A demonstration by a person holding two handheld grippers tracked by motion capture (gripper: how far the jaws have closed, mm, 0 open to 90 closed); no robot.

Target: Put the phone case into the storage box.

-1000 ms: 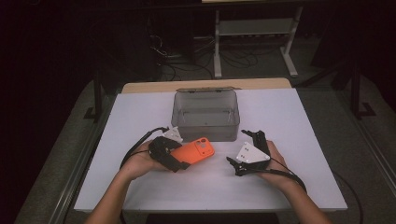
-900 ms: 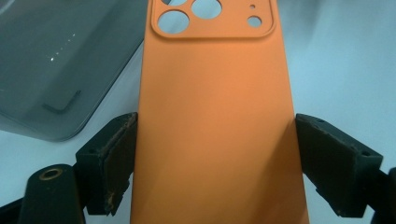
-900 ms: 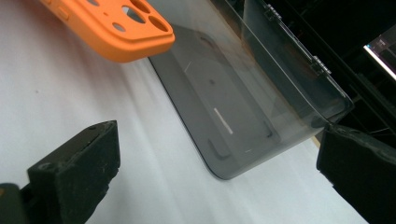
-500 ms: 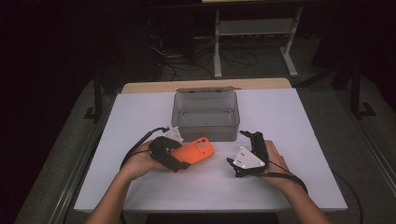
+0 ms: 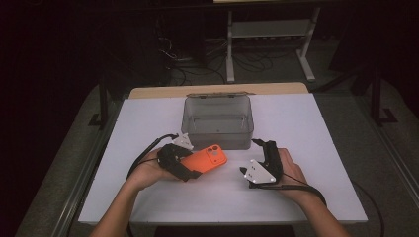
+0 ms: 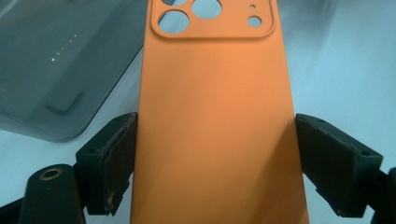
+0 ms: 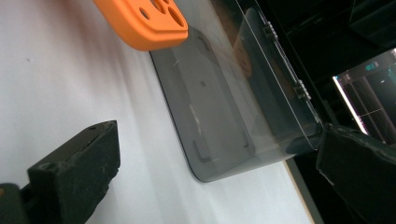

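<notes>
We see a white worktop [image 5: 316,148] in a dark room, with a pale metal stand [image 5: 269,29] and loose cables on the floor behind it. Beyond the jaws of both grippers stands a smoky clear plastic box [image 5: 218,122], open at the top. The orange phone case [image 6: 215,121] lies between the jaws of our left gripper [image 5: 190,165], its long axis running straight out from them and its camera cut-out at the far end, pointing toward the box. Those jaws stand wide and pinch the case across its width, one pad against each long edge. Our right gripper [image 5: 252,160] rests in the hand just off the case's far end, apart from it, with its jaws spread and nothing between them; past them we see the box and the case's camera end.
</notes>
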